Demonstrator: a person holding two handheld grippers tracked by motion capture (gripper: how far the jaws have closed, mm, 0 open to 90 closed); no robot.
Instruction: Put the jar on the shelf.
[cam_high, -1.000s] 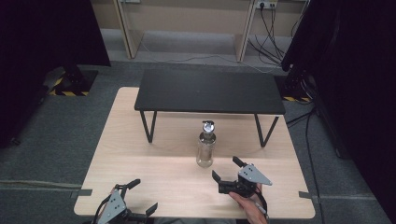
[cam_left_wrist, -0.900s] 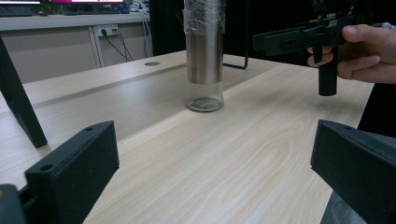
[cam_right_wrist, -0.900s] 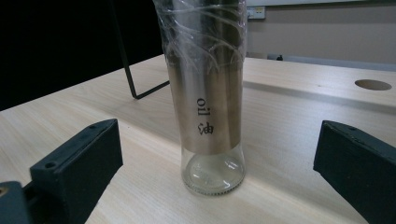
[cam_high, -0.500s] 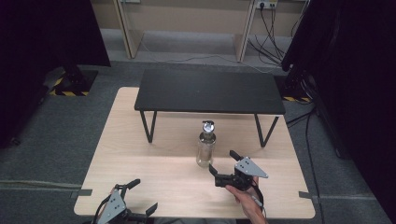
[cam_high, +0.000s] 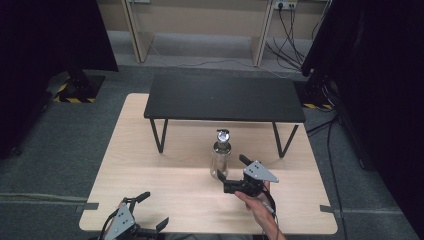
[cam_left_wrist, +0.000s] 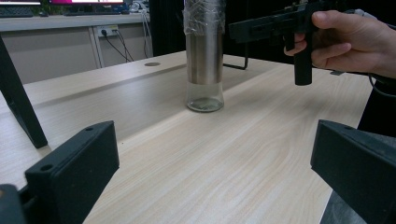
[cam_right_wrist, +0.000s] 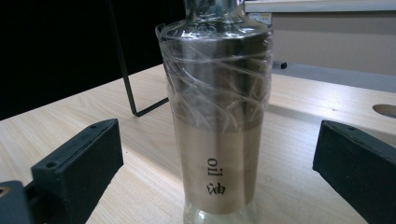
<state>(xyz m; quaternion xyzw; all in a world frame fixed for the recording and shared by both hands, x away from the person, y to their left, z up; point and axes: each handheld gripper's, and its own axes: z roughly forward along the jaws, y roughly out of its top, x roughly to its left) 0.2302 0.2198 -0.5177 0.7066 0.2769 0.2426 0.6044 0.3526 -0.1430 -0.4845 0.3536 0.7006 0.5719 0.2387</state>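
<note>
On the wooden table (cam_high: 165, 180), both hand-held grippers gape wide, the right (cam_high: 231, 172) flanking the oil bottle (cam_high: 220, 157).

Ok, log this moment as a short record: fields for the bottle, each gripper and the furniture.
bottle: oil bottle upright on the wooden table, steel sleeve printed "oil", clear glass base, plastic wrap round the top
right gripper: right gripper held in a hand, open, jaws either side of the bottle, not touching it
left gripper: left gripper open, at the table's near left edge, apart from the bottle
furniture: black bench standing on the table behind the bottle
</note>
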